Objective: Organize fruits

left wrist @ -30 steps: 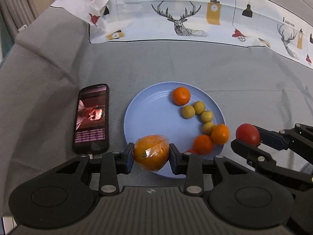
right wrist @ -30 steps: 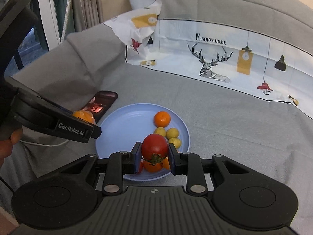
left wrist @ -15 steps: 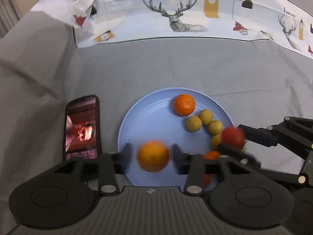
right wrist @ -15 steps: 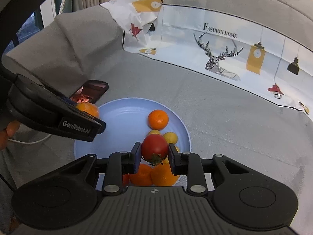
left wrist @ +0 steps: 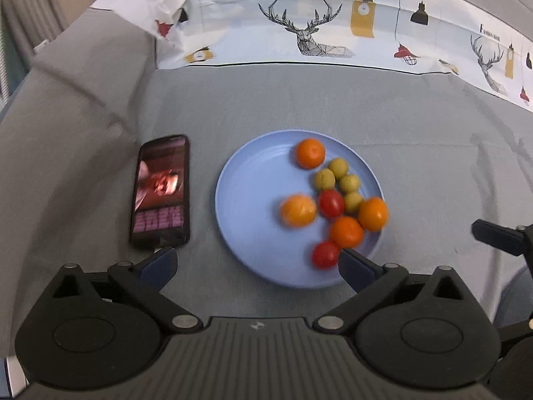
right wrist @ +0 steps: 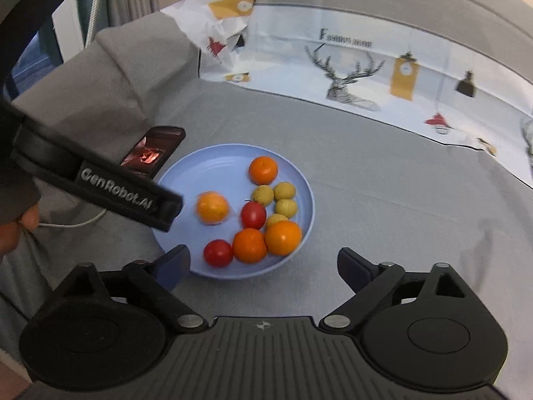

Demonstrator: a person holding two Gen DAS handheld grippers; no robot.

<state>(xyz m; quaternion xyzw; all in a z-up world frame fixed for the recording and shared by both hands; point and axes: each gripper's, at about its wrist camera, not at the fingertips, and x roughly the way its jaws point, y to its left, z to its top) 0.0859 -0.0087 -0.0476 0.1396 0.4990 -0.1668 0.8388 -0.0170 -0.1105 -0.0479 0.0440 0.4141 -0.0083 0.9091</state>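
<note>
A blue plate (left wrist: 253,180) (right wrist: 206,173) on grey cloth holds several fruits. A wrapped orange (left wrist: 297,210) (right wrist: 212,207) lies blurred near the plate's middle, beside a red tomato (left wrist: 331,203) (right wrist: 253,215). A second tomato (left wrist: 325,254) (right wrist: 218,252), three more oranges and several small yellow-green fruits (left wrist: 325,179) (right wrist: 263,194) lie with them. My left gripper (left wrist: 258,265) is open and empty at the plate's near edge. My right gripper (right wrist: 263,261) is open and empty, just in front of the plate; one of its fingers (left wrist: 496,235) shows in the left wrist view.
A phone (left wrist: 161,190) (right wrist: 151,151) with a lit screen lies left of the plate. A white printed cloth (left wrist: 333,26) runs along the back. Grey fabric is bunched up at the left (right wrist: 110,80). A white cable (right wrist: 73,221) lies near the phone.
Both grippers opened and drew back. The wrapped orange left my left gripper and the tomato left my right gripper; both now lie on the plate.
</note>
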